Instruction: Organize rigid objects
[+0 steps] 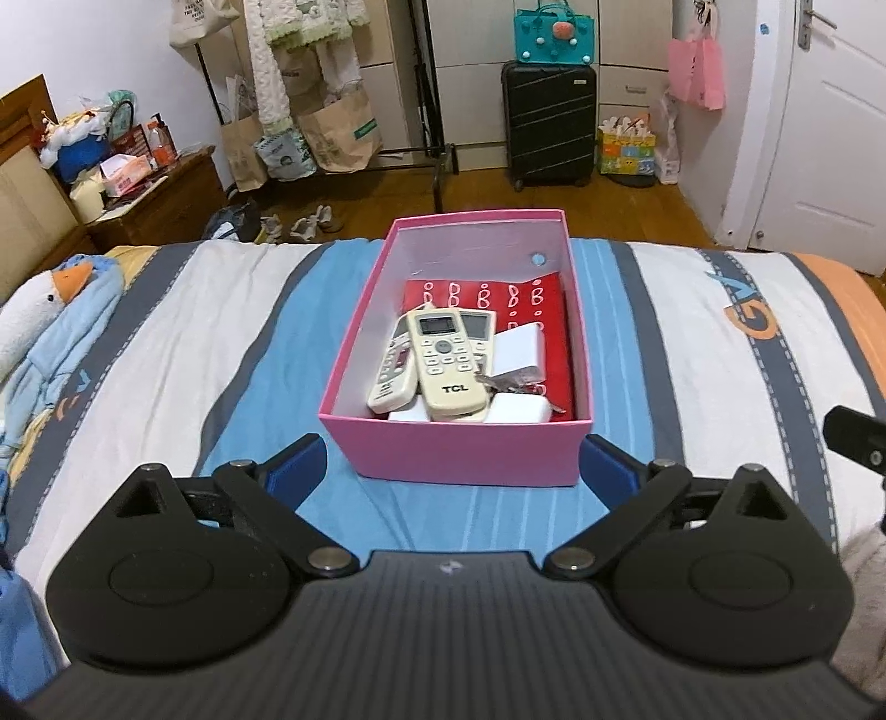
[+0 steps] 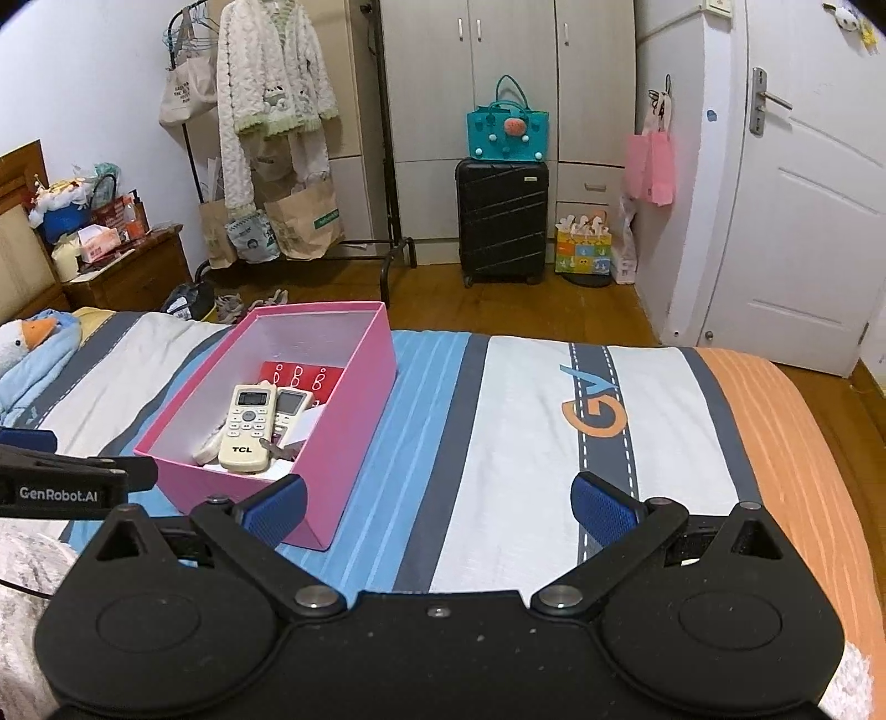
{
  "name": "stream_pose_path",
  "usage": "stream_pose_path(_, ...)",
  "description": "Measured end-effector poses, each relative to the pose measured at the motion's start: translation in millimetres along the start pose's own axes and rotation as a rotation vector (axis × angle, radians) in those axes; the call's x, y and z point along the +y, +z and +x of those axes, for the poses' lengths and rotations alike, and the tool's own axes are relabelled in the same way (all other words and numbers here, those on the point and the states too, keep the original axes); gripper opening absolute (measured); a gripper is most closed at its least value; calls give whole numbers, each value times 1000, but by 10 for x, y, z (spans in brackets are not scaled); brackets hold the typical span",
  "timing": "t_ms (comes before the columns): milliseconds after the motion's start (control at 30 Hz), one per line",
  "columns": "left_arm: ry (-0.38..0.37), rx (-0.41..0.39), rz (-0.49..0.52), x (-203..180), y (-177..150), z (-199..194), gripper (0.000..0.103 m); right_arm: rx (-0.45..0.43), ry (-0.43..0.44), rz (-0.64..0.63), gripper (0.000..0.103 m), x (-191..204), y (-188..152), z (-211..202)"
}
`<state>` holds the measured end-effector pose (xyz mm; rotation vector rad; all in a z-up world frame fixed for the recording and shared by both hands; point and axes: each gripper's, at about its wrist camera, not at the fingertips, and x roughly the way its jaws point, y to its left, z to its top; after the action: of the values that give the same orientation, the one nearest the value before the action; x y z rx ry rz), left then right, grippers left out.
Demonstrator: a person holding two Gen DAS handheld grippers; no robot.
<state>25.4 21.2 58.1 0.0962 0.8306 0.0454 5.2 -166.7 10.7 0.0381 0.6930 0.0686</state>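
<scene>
Left wrist view showed both hand-held grippers, left [image 1: 451, 462] and right [image 2: 437, 501], spread apart, empty. I judged the TCL remote [image 1: 446, 363], in the pink box [image 1: 465, 454] mid-bed, rigid, light, slippery; grasp across its long sides.

Left gripper [image 1: 451, 471], right gripper [image 2: 437, 507]: fingers spread, seemingly empty.

- The box [image 1: 465, 448] stands on the bed [image 1: 166, 343], near its far edge.
- In the box, the TCL remote [image 1: 446, 363] lies on top of the pile, a second remote [image 1: 394, 374] touching it on the left.
- A charger block [image 1: 519, 349] lies right of the TCL remote; an envelope [image 1: 487, 293] lies beneath, toward the box's far wall.
- A plush duck [image 1: 50, 310] lies on the bed, well left of the box.
- A suitcase [image 1: 548, 124] stands on the floor beyond the box, a bag [image 1: 554, 33] on top of it.
</scene>
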Motion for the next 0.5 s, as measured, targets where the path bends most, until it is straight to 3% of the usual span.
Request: stream_pose_path(500,9,45,13,-16,-26,97,99,27,-1,-8,103,32,-16,74)
